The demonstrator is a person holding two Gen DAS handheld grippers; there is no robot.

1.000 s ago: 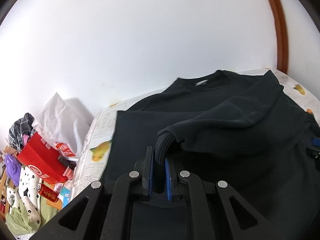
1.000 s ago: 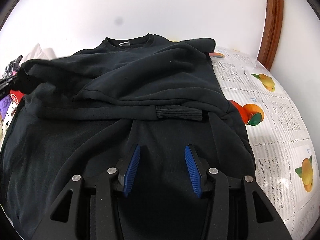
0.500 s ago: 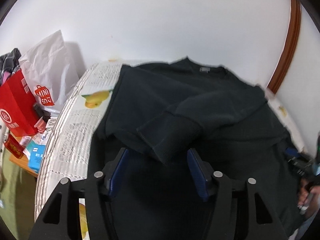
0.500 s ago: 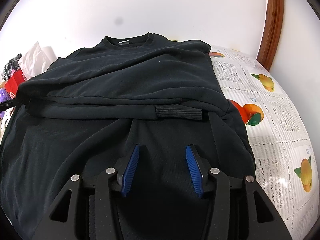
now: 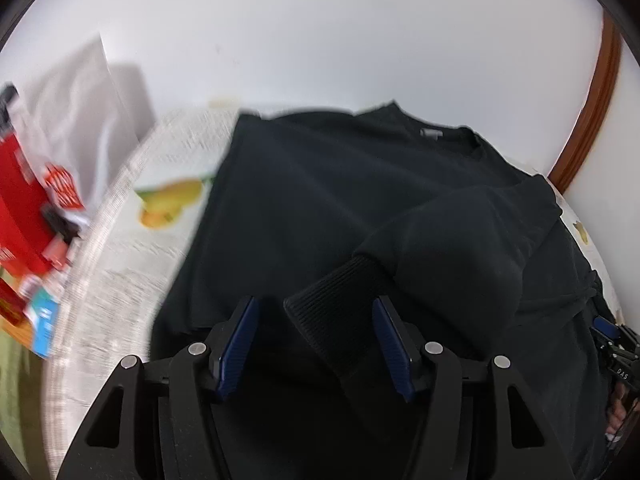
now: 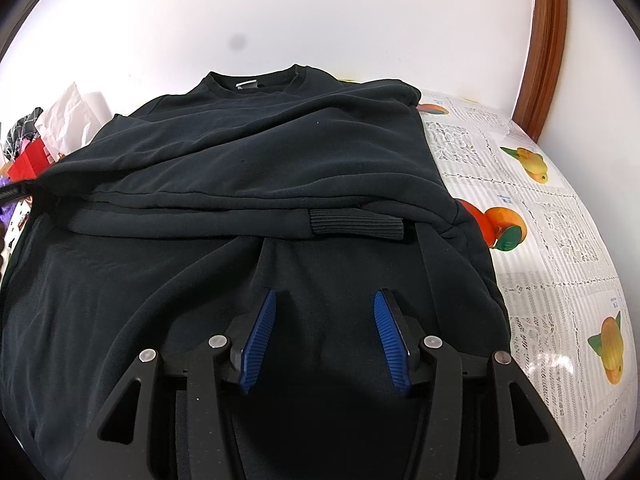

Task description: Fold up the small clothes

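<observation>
A black sweatshirt [image 5: 320,200] [image 6: 280,152] lies flat on the table, collar at the far side, both sleeves folded across its chest. In the left wrist view one sleeve's ribbed cuff [image 5: 332,312] lies loose between the blue pads of my left gripper [image 5: 314,300]; its jaws are closing, but the pads do not press on the cuff. In the right wrist view the other ribbed cuff [image 6: 356,226] lies across the middle of the shirt. My right gripper [image 6: 326,293] hovers open over the lower body of the shirt, nothing between its fingers.
The table wears a white lace-pattern cloth [image 6: 560,240] printed with fruit. A red bag [image 5: 20,200] and a white bag [image 5: 80,100] stand beyond the left edge. A brown wooden frame [image 6: 544,40] rises at the back right. The right gripper [image 5: 612,344] and a hand show at the far right.
My left gripper let go of the sleeve cuff and opened, then swung and dropped toward the shirt; the sleeve now rests on the shirt's body. The right gripper kept still.
</observation>
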